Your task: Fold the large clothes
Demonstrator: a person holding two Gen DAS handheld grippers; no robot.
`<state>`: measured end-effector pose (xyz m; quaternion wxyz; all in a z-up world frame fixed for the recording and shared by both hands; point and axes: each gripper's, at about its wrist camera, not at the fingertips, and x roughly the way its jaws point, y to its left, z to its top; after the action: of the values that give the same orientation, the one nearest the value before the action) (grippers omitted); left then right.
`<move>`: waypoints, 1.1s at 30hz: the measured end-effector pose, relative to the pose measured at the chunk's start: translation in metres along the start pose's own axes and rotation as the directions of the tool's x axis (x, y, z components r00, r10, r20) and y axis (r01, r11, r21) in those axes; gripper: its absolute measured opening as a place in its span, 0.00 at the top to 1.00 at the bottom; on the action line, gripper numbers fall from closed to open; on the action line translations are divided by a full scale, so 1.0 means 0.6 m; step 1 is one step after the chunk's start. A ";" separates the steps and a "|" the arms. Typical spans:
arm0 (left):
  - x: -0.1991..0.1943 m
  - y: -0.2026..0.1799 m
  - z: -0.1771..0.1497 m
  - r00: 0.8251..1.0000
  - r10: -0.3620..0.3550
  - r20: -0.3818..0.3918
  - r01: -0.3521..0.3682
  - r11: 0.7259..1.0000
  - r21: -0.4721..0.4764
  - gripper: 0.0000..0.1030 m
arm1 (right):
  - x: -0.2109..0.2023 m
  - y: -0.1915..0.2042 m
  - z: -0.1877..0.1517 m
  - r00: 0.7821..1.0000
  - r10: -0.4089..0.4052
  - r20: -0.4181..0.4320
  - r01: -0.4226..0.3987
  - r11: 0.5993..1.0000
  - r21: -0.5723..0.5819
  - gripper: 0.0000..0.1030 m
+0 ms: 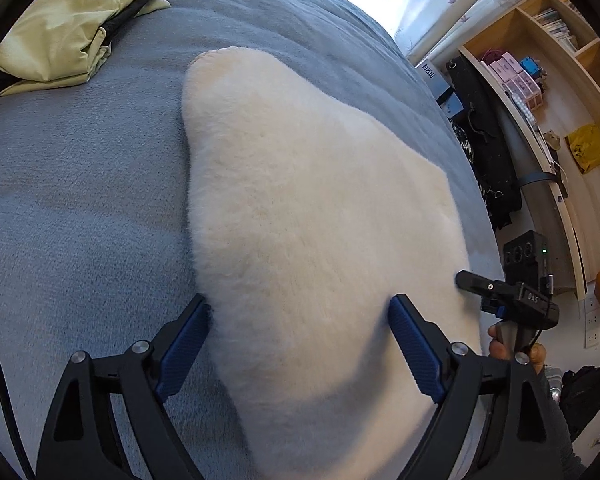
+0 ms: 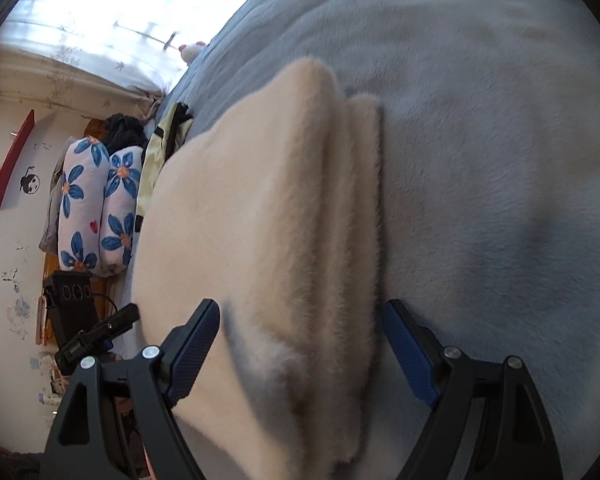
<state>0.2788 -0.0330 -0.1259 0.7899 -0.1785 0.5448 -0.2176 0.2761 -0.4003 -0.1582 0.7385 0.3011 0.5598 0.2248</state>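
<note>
Bed blanket (image 1: 80, 200): bare grey-blue ground left of the folded white fleece garment (image 1: 308, 208) and far beyond it; passable. Obstacles: yellow-green garment (image 1: 60, 36), far left corner; fleece stack itself, raised, layered edges at right (image 2: 360, 200). Flowered pillows (image 2: 96, 208) crowd the bed's far end. Shelving (image 1: 548, 92) bounds the right.

A folded cream fleece (image 1: 312, 208) lay on the blue bed (image 1: 80, 200). The left claw (image 1: 300, 316) straddled the fleece's near edge, jaws wide apart. The right claw (image 1: 466, 280) reached the fleece's right edge. A yellow-green garment (image 1: 68, 28) lay well beyond the fleece.
</note>
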 end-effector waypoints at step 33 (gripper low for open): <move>0.053 -0.005 0.003 1.000 -0.017 0.016 0.017 1.000 0.011 0.12 | 0.058 0.036 0.020 0.998 -0.004 -0.070 -0.002 0.997 -0.080 0.14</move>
<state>0.2899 -0.0524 -0.1488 0.7934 -0.1809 0.5356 -0.2258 0.2971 -0.3633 -0.1650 0.7300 0.2632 0.5760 0.2571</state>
